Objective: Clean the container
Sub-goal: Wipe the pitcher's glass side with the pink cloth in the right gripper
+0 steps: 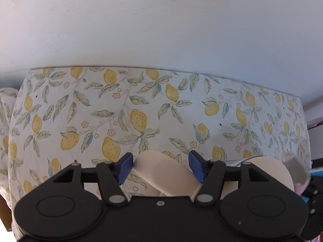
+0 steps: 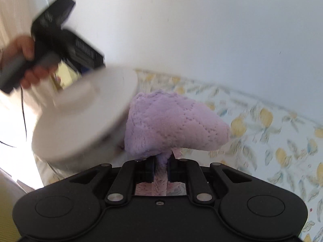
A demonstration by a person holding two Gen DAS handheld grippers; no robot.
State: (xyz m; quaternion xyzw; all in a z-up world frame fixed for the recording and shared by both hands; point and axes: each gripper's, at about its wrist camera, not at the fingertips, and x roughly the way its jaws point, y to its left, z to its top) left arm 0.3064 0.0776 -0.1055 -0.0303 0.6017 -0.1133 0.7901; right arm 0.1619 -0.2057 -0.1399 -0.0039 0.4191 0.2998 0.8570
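Our left tool [image 1: 160, 166] grasps the cream container [image 1: 167, 173] above the lemon-print worktop [image 1: 141, 104]; our right tool [image 2: 160, 170] is clenched on the lilac cloth [image 2: 173, 125], touching the container's side.

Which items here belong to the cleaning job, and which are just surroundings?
Job:
- white container, held up by left hand-held gripper
- purple cloth, clamped in right hand-held gripper

Surroundings:
- lemon-print tablecloth
- white wall

Plain white wall [image 1: 161, 30], lemon-print tablecloth [image 1: 141, 111] over table, perhaps bright window [image 2: 12, 121] at left
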